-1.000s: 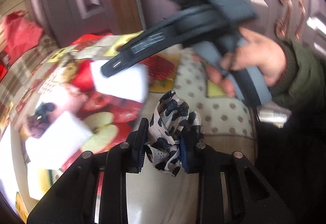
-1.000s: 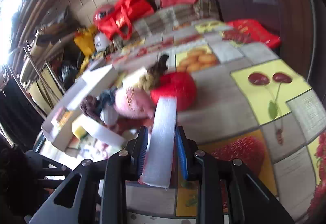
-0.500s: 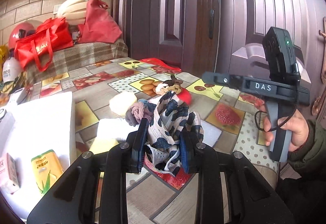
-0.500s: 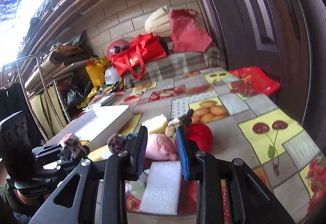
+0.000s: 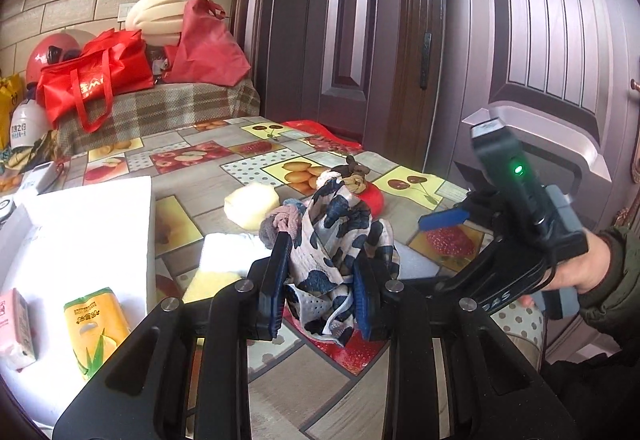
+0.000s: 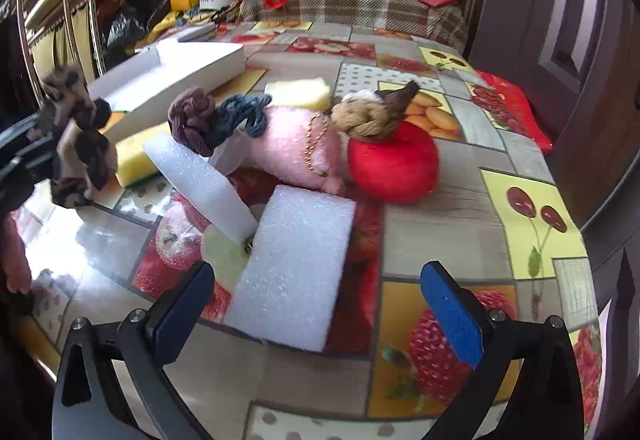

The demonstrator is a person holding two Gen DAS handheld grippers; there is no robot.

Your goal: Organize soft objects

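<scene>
My left gripper [image 5: 320,280] is shut on a black-and-white spotted cloth [image 5: 336,236], held above the fruit-patterned table [image 5: 400,176]; the same cloth [image 6: 76,144] shows at the left of the right wrist view. My right gripper [image 6: 318,280] hovers low over a white foam sheet [image 6: 296,264] lying flat on the table. Its jaws are opening wide and the pads do not touch the sheet. Behind it lie a second foam sheet [image 6: 200,184], a pink plush [image 6: 292,152], a red cushion [image 6: 394,168], a braided beige scrunchie [image 6: 372,112], purple [image 6: 192,116] and blue [image 6: 244,112] scrunchies, and two yellow sponges [image 6: 300,92].
A white foam box [image 5: 80,232] at the left holds a yellow pack [image 5: 96,324] and a pink pack [image 5: 16,324]. Red bags [image 5: 96,80] sit on a checked bench at the back. A dark door [image 5: 360,40] stands behind the table's right edge. A person's hand [image 5: 580,272] holds the right gripper.
The right gripper has let go of the white foam sheet, which now lies flat, and its jaws have spread wide. The left gripper swung up and levelled with the spotted cloth still in it.
</scene>
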